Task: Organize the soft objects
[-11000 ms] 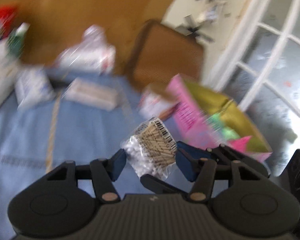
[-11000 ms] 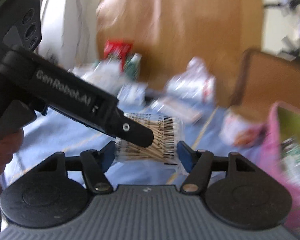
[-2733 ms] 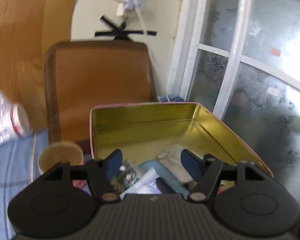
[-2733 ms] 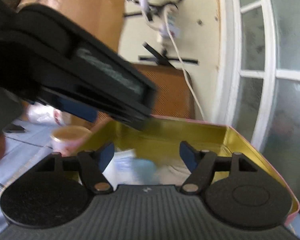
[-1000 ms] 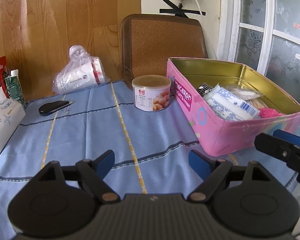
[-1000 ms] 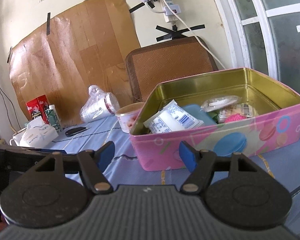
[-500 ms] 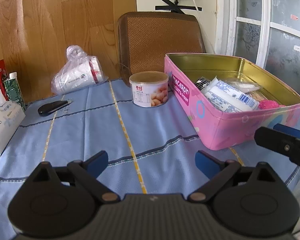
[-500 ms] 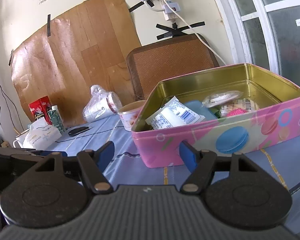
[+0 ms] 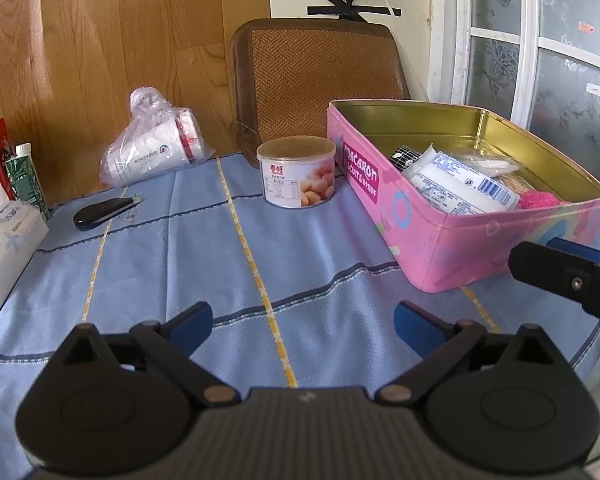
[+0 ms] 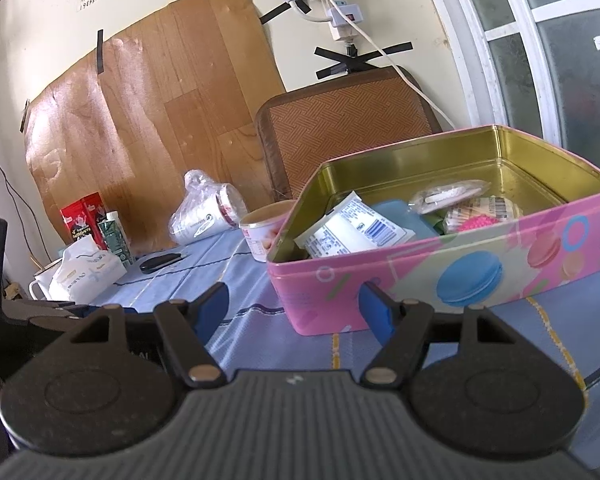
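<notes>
A pink macaron tin [image 9: 452,240] stands open on the blue tablecloth at the right; it also shows in the right wrist view [image 10: 440,272]. Inside lie a white and blue packet [image 9: 460,186], a pink fuzzy item [image 9: 538,200], a clear bag [image 10: 444,194] and a pack of cotton swabs [image 10: 484,208]. My left gripper [image 9: 302,322] is open and empty, low over the cloth in front of the tin. My right gripper [image 10: 294,304] is open and empty, just short of the tin's near wall; it also shows at the right edge of the left wrist view [image 9: 568,276].
A round snack tub [image 9: 296,174] stands left of the tin. A bagged stack of paper cups [image 9: 152,148], a dark folded knife [image 9: 100,210], a tissue pack [image 9: 4,240] and cartons [image 9: 20,172] lie at the back left. A brown chair back [image 9: 320,80] stands behind the table.
Both grippers have drawn back from the tin, empty. The left jaws have opened a little wider over the last second. The cotton swab pack held earlier now lies in the tin.
</notes>
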Demonstrator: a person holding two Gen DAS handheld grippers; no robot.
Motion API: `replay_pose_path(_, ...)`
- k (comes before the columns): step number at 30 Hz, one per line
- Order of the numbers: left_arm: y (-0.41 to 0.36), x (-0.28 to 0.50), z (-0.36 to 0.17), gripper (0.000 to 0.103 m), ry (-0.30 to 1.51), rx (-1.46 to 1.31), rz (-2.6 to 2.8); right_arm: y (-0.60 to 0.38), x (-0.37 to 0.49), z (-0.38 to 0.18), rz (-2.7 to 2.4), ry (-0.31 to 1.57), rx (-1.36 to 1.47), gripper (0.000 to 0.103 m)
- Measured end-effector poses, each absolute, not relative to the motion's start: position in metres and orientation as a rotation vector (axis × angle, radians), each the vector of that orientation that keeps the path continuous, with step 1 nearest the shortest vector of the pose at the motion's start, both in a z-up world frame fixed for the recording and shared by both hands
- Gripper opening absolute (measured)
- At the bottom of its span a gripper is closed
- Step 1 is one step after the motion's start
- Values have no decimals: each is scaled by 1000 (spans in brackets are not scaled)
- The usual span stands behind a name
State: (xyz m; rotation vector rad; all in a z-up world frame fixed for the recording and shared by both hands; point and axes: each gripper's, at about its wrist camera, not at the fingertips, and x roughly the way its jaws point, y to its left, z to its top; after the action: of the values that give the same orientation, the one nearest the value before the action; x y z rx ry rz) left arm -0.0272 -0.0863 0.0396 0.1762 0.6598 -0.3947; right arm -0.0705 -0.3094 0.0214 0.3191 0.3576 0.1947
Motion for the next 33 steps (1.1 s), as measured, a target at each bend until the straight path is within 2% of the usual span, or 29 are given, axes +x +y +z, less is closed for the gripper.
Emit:
replay_pose_path(24, -75, -23, 36, 102, 653, 166, -367, -301, -69, 24, 223, 353, 289, 74)
replay_pose_path(33, -38, -8, 34, 102, 653, 122, -292, -275, -65, 31, 281, 338, 193, 74)
